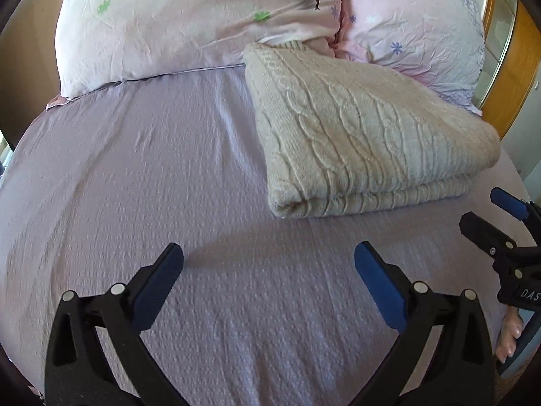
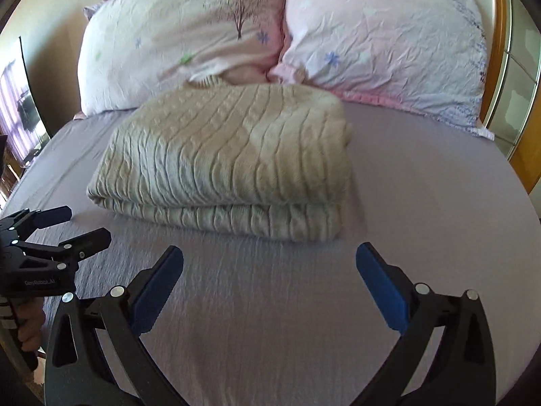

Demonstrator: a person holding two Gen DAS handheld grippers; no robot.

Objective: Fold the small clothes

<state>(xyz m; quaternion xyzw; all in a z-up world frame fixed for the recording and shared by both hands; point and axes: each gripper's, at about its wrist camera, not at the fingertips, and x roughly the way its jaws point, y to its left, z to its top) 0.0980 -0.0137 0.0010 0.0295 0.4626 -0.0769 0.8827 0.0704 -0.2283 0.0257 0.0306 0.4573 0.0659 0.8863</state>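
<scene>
A cream cable-knit sweater [image 1: 365, 138] lies folded in a thick rectangle on the lilac bed sheet [image 1: 152, 176], its far end against the pillows. It also shows in the right wrist view [image 2: 230, 162]. My left gripper [image 1: 268, 260] is open and empty, hovering over the bare sheet in front of the sweater's near left corner. My right gripper [image 2: 269, 260] is open and empty, just short of the sweater's near folded edge. Each gripper shows in the other's view: the right gripper [image 1: 483, 209] at the right edge, the left gripper [image 2: 81, 225] at the left edge, both open.
Two pink floral pillows [image 1: 189, 23] [image 1: 416, 30] stand against the head of the bed. A wooden headboard [image 1: 517, 77] rises at the right. The bed's left edge [image 2: 30, 176] drops off toward a dark room side. Bare sheet [image 2: 439, 176] lies right of the sweater.
</scene>
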